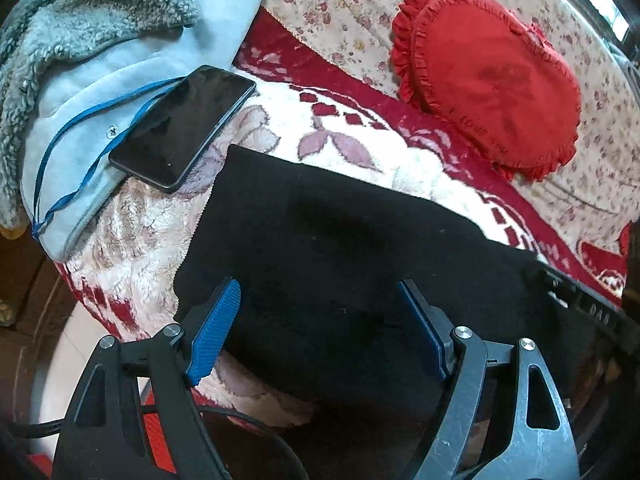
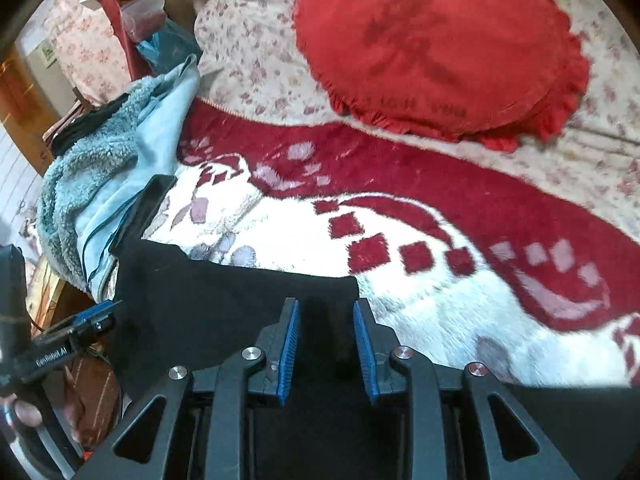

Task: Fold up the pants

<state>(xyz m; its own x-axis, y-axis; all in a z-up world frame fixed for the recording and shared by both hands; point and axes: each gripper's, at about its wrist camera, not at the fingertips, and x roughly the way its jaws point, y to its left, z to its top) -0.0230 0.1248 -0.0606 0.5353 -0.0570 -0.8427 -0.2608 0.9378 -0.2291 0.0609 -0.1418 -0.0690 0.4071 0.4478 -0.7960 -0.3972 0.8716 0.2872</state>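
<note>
The black pants [image 1: 340,248] lie flat on a red and white fleece blanket [image 1: 360,128], folded into a long band. My left gripper [image 1: 320,300] is open, its blue pads spread wide just above the pants' near edge, holding nothing. In the right wrist view the pants [image 2: 224,304] reach to a corner right at my right gripper [image 2: 325,312]. Its blue pads stand part open with the black cloth between and under them; whether they touch it I cannot tell. The left gripper [image 2: 92,320] shows at the far left of that view.
A black phone [image 1: 184,128] with a blue lanyard lies on a light blue fleece jacket [image 1: 120,52] left of the pants. A red heart-shaped cushion [image 1: 492,80] lies on the floral sheet [image 1: 340,8] behind. The bed edge and floor are at lower left.
</note>
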